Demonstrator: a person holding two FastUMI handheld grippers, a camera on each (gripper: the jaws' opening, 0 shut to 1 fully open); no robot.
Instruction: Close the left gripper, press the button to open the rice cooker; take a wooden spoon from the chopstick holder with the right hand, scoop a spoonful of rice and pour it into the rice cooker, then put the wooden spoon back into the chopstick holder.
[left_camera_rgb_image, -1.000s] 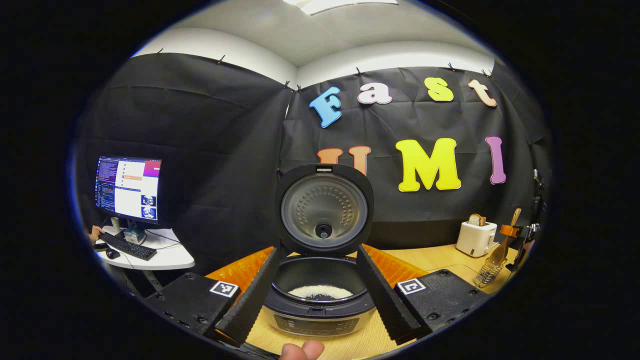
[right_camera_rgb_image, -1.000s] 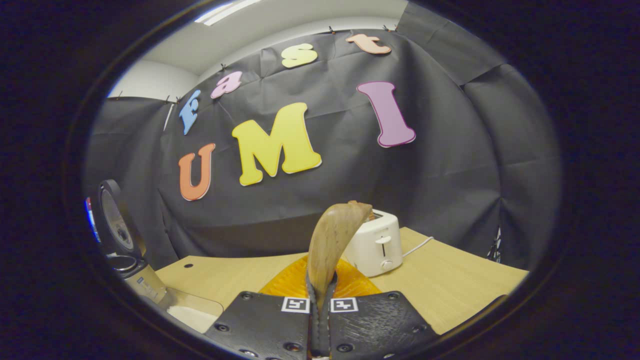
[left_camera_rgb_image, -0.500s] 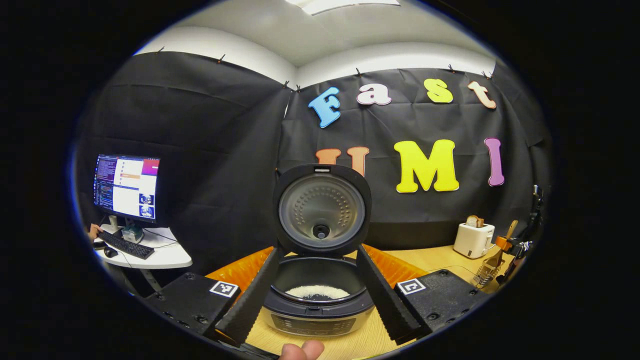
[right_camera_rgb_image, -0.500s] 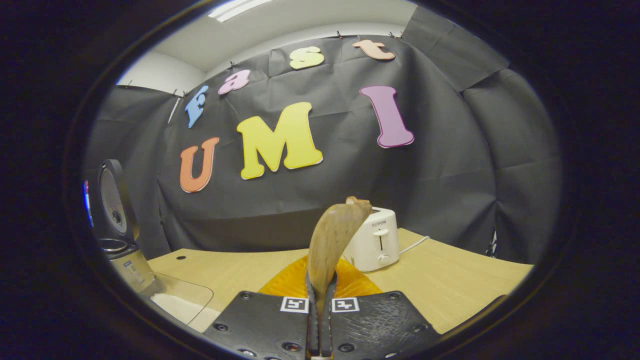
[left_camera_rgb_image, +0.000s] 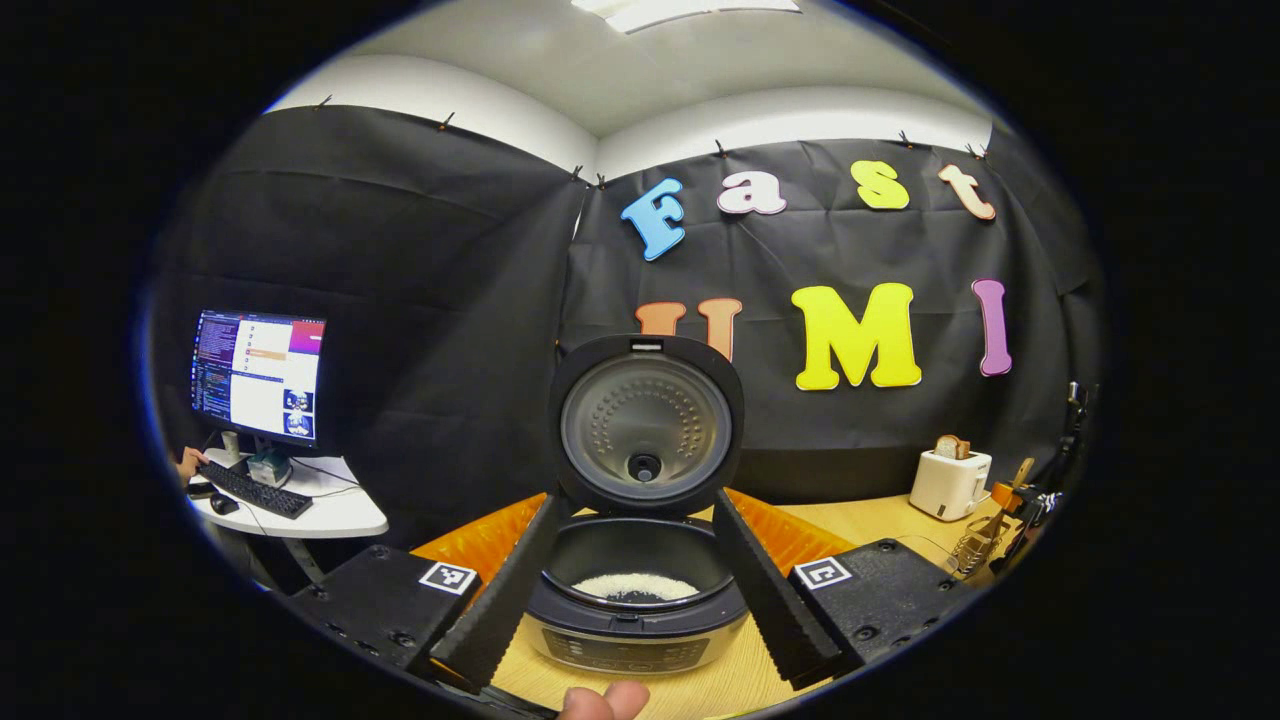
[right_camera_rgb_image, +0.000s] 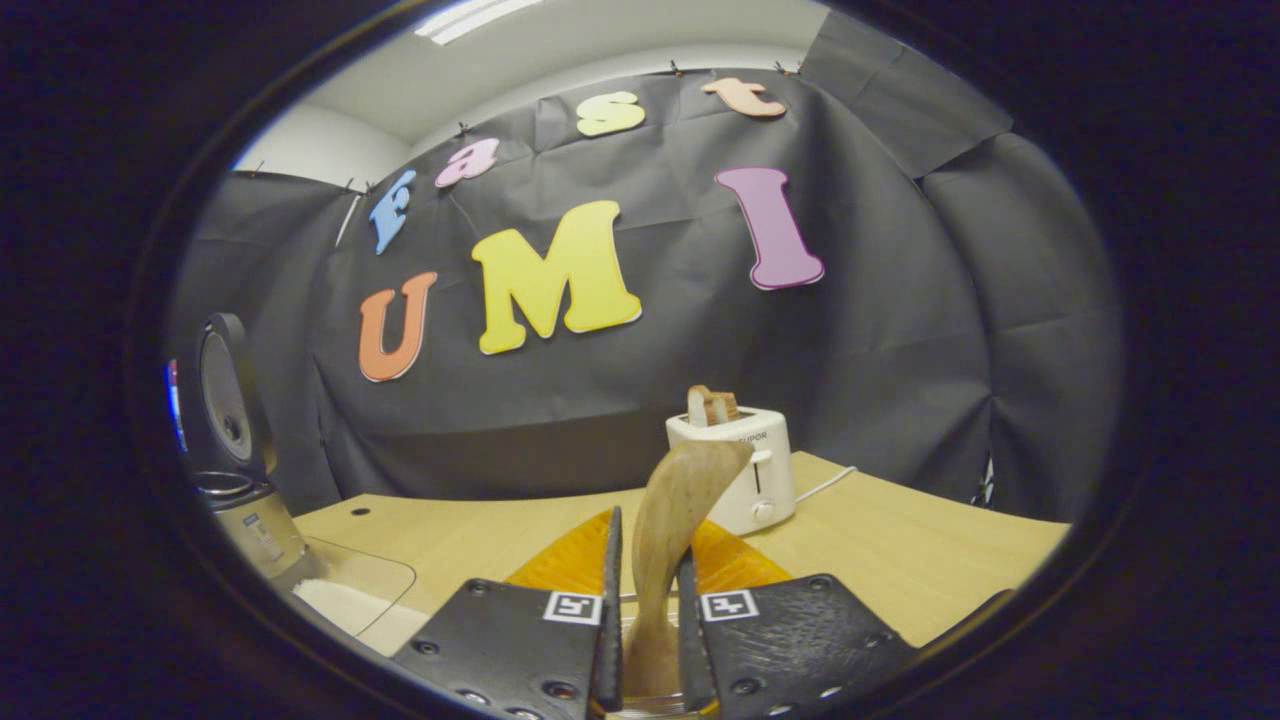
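Note:
The rice cooker (left_camera_rgb_image: 640, 610) stands with its lid (left_camera_rgb_image: 645, 420) up, white rice (left_camera_rgb_image: 635, 585) lying in the pot. My left gripper (left_camera_rgb_image: 635, 500) is open, a finger on each side of the cooker, holding nothing. At the far right of the left gripper view the wooden spoon (left_camera_rgb_image: 1003, 497) stands upright in the wire chopstick holder (left_camera_rgb_image: 968, 552). My right gripper (right_camera_rgb_image: 648, 560) is open around the spoon (right_camera_rgb_image: 675, 510), whose bowl points up and whose handle runs down between the parted fingers. Whether the fingers still touch it I cannot tell.
A white toaster (right_camera_rgb_image: 738, 475) with bread stands behind the spoon on the wooden table (right_camera_rgb_image: 900, 560). A clear tray with rice (right_camera_rgb_image: 345, 600) lies beside the cooker (right_camera_rgb_image: 235, 470). Off to the left a monitor (left_camera_rgb_image: 258, 375) stands on a small desk. A thumb (left_camera_rgb_image: 605, 700) shows at the bottom edge.
My right gripper's fingers have parted from shut, and the spoon has sunk lower between them. The left gripper has hardly moved.

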